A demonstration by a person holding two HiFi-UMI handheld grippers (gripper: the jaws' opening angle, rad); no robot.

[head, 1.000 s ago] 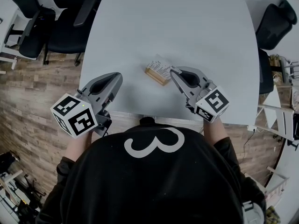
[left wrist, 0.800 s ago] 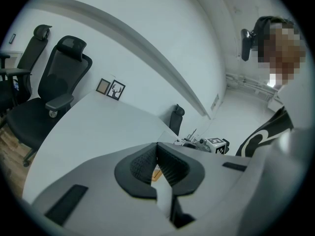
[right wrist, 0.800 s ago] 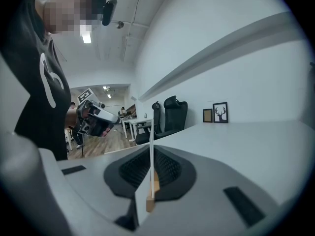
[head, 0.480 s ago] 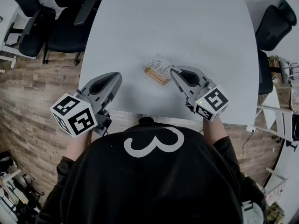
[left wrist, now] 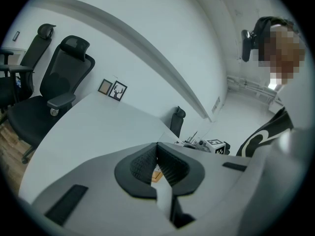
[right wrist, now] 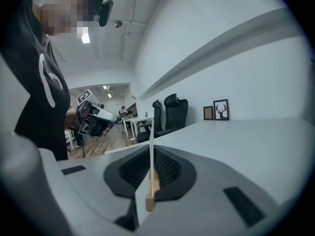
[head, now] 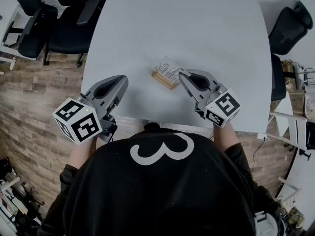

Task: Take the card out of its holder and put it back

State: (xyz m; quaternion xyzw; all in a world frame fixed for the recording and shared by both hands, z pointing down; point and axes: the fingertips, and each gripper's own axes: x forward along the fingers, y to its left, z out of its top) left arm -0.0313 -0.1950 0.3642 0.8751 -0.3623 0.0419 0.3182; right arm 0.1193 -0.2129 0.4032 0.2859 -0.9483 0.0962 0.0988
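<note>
A white printed card stands in a small wooden holder near the front of the white table. My right gripper reaches the card's right end. In the right gripper view the card runs edge-on between the jaws, which are shut on it, and the holder sits below them. My left gripper hangs over the table's front left, well apart from the card. Its jaws are shut with nothing between them, and a bit of the holder shows beneath them.
Black office chairs stand off the table's far left and right. The table's front edge runs just behind both grippers, close to the person's body. Wooden floor lies to the left.
</note>
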